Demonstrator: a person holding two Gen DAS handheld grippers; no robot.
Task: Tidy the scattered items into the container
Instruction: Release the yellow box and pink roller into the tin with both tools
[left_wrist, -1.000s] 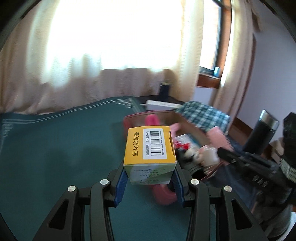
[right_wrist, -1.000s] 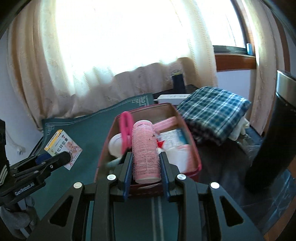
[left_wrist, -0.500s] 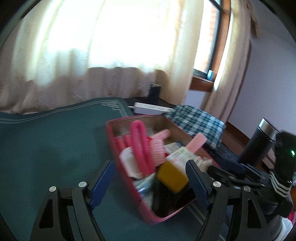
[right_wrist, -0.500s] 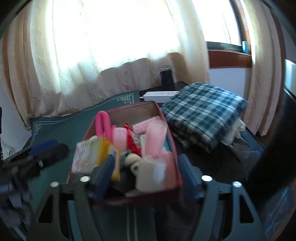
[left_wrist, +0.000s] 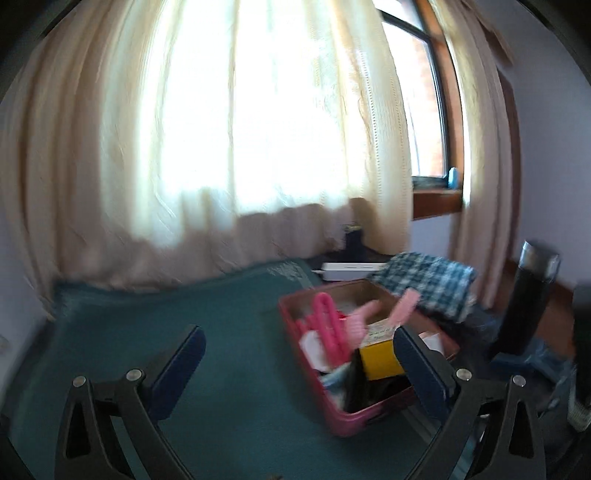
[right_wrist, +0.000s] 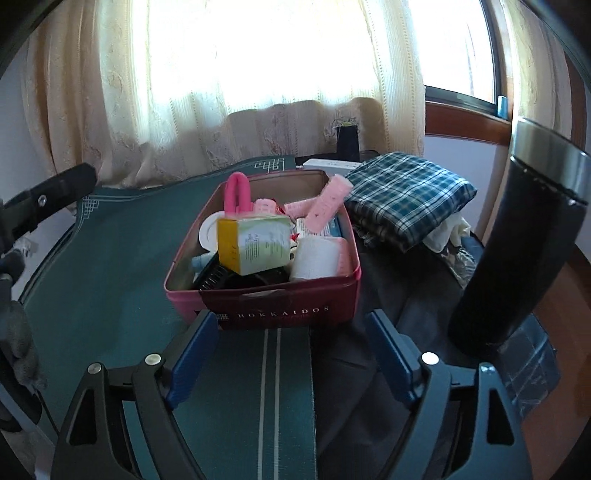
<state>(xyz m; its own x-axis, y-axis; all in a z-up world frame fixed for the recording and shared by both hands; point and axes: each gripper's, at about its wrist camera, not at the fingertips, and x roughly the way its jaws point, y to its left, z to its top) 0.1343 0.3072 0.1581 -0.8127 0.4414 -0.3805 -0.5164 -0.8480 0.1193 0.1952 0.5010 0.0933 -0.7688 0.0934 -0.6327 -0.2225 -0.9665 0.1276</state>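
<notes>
Pink container (right_wrist: 328, 284) filled, both grippers just opened, empty

The box (right_wrist: 280, 312) bore "HOKKAIDOS" in pale spaced capitals across its dark front wall, with a small square code mark just left of the word. The carton (right_wrist: 255, 243) inside carried fine print, too small to read.

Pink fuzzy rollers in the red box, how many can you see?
2: one pink roller leaning against the red box's far right corner, another lying behind the yellow carton. More may hide underneath.
</notes>
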